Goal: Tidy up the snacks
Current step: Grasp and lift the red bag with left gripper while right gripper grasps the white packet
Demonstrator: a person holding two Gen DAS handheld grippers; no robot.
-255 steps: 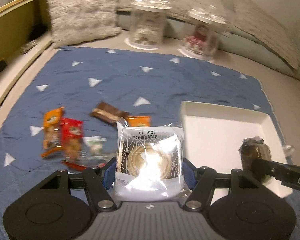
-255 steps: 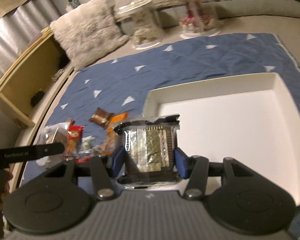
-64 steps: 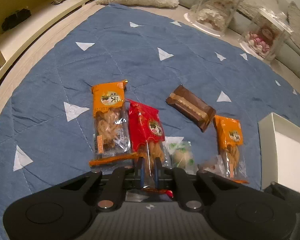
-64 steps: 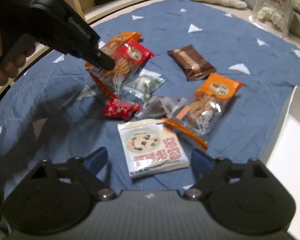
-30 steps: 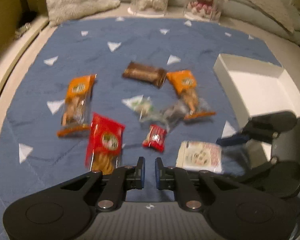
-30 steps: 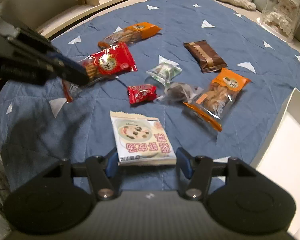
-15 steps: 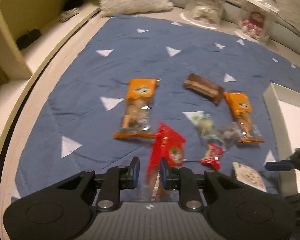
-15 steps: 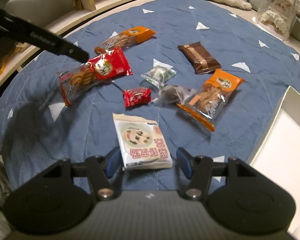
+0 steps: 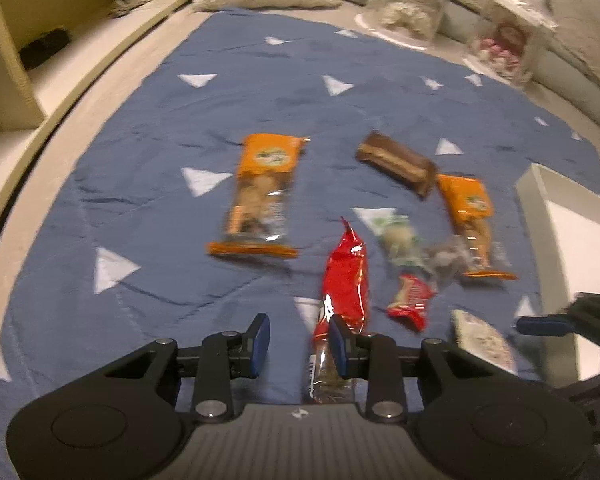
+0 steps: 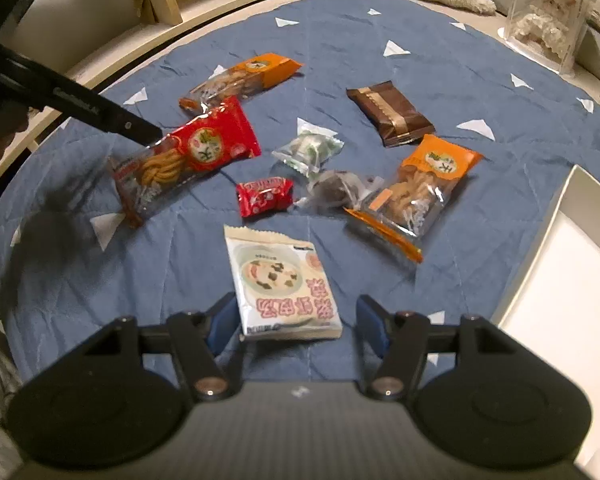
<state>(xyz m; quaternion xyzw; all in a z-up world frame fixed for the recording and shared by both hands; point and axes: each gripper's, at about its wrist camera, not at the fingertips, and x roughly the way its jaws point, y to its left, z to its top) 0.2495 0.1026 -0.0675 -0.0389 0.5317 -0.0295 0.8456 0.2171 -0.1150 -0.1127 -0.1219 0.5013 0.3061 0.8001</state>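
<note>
Nearest the right wrist camera, the right claw (image 10: 296, 326) stands wide open around the near end of a white soup-picture packet (image 10: 283, 282) lying flat on the blue quilt (image 10: 380, 32); both pads are clear of its edges. To take it cleanly, the pads would likely need to drop to quilt level and close across the packet's short width near its sealed bottom edge, since a flat pouch tends to slide or buckle if pinched too high.

At about 10 o'clock from that packet, the left claw (image 9: 298, 338) has its jaws parted, and the red twist-snack packet (image 10: 184, 156) rests against its right pad only. The left wrist view shows the packet edge-on and tilted; whether it is slipping free or resting cannot be told. A firmer, centred pinch seems wise before carrying it.

Just beyond the white packet sit a small red candy (image 10: 265, 196) and a dark wrapped sweet (image 10: 336, 190), with a green-and-clear sweet (image 10: 310, 150) behind them. At 2 o'clock lies an orange twist packet (image 10: 424, 188), its tail close to the white packet's corner, so the closing pads should keep clear of it. Farther out are a brown bar (image 10: 390, 114) and a second orange packet (image 10: 242, 76). The white tray (image 10: 556, 216), at 3 o'clock, looks like the destination.
</note>
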